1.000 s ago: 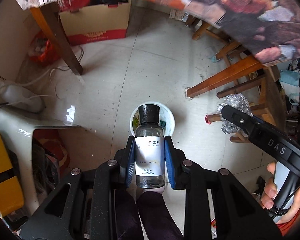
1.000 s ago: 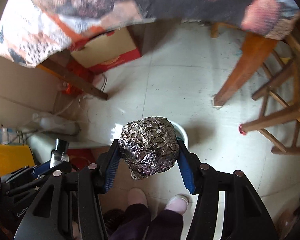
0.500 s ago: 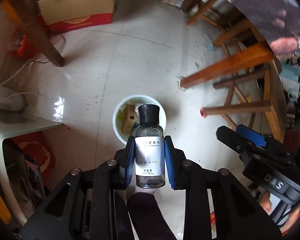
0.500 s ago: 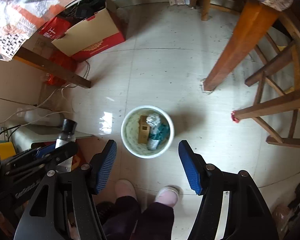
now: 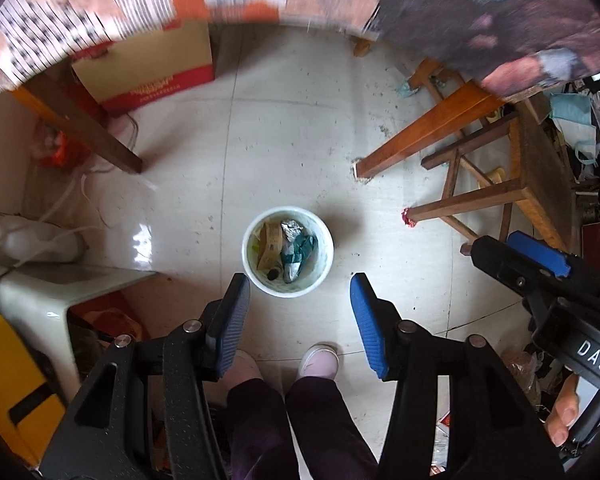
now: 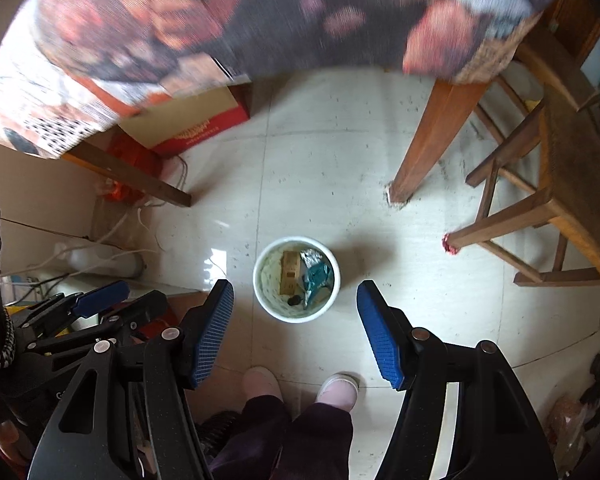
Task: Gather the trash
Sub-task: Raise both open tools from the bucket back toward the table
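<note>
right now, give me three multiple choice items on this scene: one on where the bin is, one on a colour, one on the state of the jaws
1. Where does the white bin stand?
A. on the tiled floor, ahead of the person's shoes
B. on the wooden chair
C. on the cardboard box

2. What colour are the pads on the right gripper?
A. red
B. blue
C. yellow

3. What is between the jaws of the left gripper?
A. a foil ball
B. a glass bottle
C. nothing

Answers:
1. A, the bin sits on pale tiles just beyond the shoes, apart from the chair and the box.
2. B, both ribbed pads are blue.
3. C, the jaws are opening with only floor and bin seen through the gap; the trash lies in the bin.
</note>
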A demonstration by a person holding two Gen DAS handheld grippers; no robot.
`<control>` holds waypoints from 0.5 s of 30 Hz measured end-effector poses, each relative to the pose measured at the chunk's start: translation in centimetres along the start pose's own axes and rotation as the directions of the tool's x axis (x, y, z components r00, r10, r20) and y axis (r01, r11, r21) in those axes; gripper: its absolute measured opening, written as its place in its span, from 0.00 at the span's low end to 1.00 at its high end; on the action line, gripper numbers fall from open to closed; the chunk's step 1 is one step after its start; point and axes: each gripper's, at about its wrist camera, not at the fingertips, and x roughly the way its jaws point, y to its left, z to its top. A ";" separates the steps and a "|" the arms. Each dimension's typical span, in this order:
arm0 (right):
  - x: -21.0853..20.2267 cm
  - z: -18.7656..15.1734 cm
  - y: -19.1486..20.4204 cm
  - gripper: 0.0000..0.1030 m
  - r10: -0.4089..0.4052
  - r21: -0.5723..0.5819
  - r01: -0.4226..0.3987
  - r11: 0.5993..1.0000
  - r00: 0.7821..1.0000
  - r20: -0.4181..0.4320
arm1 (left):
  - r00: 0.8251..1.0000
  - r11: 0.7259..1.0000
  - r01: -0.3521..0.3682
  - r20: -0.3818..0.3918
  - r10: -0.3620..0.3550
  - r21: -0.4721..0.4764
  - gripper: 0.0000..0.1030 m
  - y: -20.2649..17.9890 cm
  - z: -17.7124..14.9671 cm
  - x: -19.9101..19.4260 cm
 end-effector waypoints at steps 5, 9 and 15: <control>-5.5 0.5 1.7 0.59 -0.005 -0.022 0.006 1.000 0.998 0.055 | 0.998 1.000 -0.007 0.070 0.006 0.017 0.50 -0.5 0.1 -6.7; -10.9 0.5 3.5 0.59 -0.008 -0.034 0.012 0.999 0.993 0.117 | 0.990 0.999 -0.007 0.142 0.001 0.040 0.50 -1.0 0.0 -12.9; -18.9 -0.1 6.4 0.59 -0.005 -0.045 0.015 0.999 0.973 0.231 | 0.966 0.996 -0.017 0.259 -0.007 0.088 0.50 -2.0 -0.6 -21.9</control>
